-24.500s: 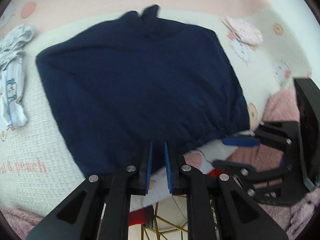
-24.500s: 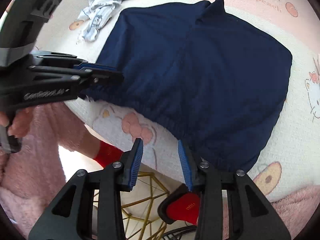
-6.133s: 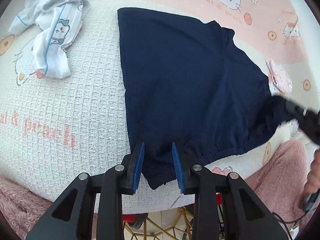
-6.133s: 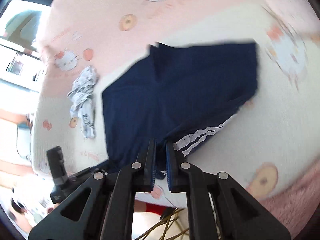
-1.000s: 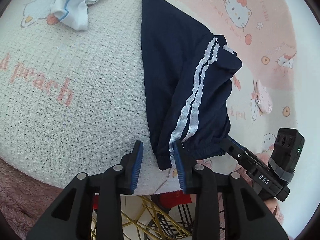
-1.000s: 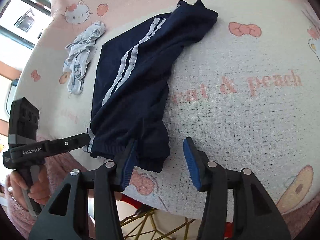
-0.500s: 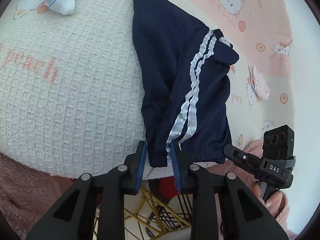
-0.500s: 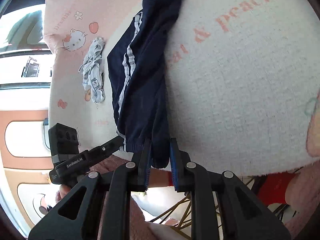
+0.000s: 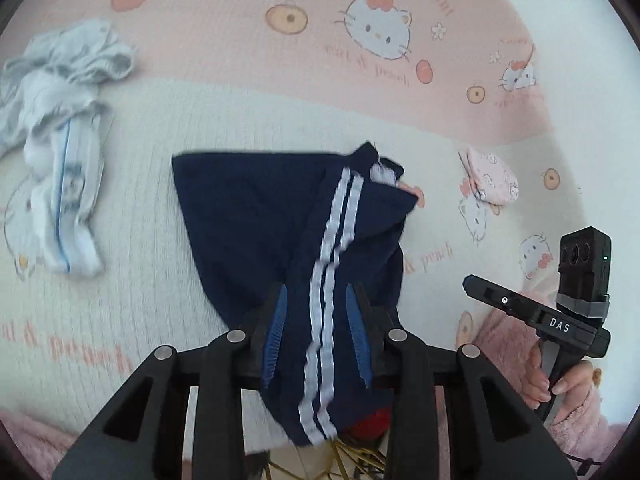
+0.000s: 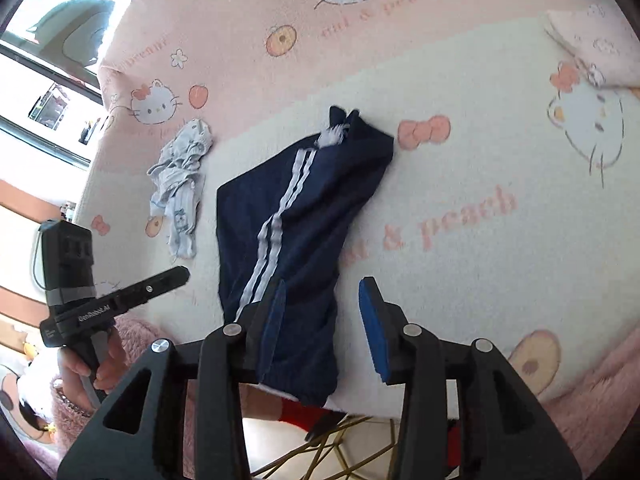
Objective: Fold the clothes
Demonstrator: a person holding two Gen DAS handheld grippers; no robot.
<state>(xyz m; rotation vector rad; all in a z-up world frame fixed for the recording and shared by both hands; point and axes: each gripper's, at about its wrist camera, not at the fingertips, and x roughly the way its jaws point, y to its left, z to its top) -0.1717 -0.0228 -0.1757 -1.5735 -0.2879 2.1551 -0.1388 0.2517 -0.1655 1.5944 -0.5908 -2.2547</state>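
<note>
Nearby, crumpled pale garment (image 9: pixel 60 160) lies apart from navy shorts (image 9: pixel 288 220); left gripper (image 9: pixel 316 316) and right gripper (image 10: pixel 324 320) opening, unclamped.

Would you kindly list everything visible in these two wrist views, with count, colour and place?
shorts: one, navy with two white side stripes, folded lengthwise, middle of the blanket, waistband end over the near edge.
crumpled garment: one, pale blue and white, left of the shorts.
small pink cloth: one, pink patterned, folded, right of the shorts.
blanket: one, cream and pink with cat and peach print, under all the clothes.
gold wire frame: gold, below the blanket edge.
left gripper: black with blue pads, jaws opening astride the shorts' near end.
right gripper: black with blue pads, jaws opening over the shorts' right edge.
</note>
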